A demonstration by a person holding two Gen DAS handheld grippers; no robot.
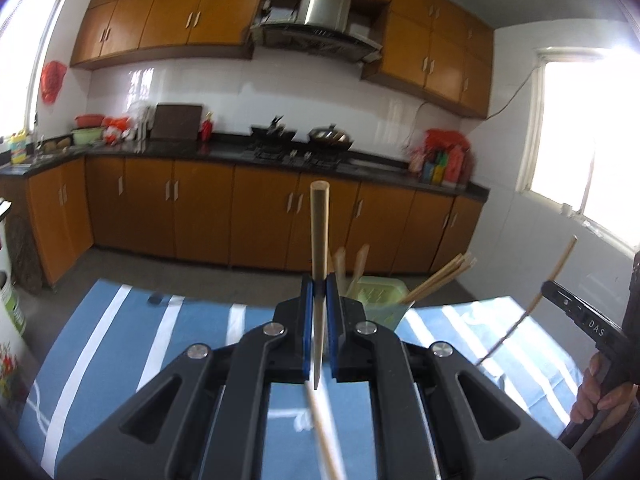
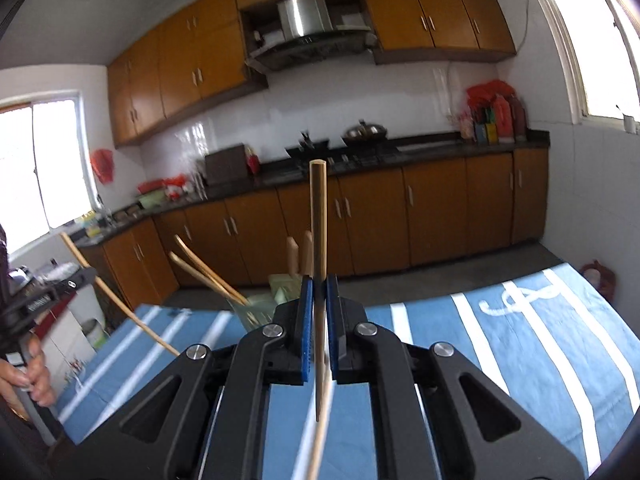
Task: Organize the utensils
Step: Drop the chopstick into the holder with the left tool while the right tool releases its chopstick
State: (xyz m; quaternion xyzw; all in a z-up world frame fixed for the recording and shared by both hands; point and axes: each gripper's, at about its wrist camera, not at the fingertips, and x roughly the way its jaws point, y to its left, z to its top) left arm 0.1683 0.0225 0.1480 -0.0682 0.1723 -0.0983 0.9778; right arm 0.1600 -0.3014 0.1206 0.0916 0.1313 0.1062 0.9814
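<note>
While both hands are raised above the tabletop (image 1: 192,332), each gripper is clenched on a single chopstick. Left gripper (image 1: 319,292): blue pads pressed against a pale chopstick (image 1: 319,232), which stands near upright between them, blunt end up, thin tip pointing down behind the pads. Right gripper (image 2: 319,292): same grasp on a darker wooden chopstick (image 2: 319,220), also upright, blunt end up, tip hanging below the pads.

Green holder (image 1: 378,300) stands on the blue cloth with white stripes (image 2: 520,340) that covers the tabletop, near its far edge. Several chopsticks (image 1: 444,276) lean out of it toward the right in the left wrist view; two light wooden handles (image 1: 352,266) stand in it more upright. From the left wrist view the holder lies just right of the gripper tips; from the right wrist view it lies just left of them and partly behind that gripper.

One more stick (image 1: 324,436) shows blurred low in the left wrist view, under the gripper; whether it lies on the cloth cannot be told.

Person's hand (image 1: 600,396) visible on the right gripper's handle at the frame edge. Background: kitchen counter (image 2: 400,156) with stove and wok, brown cabinets.
</note>
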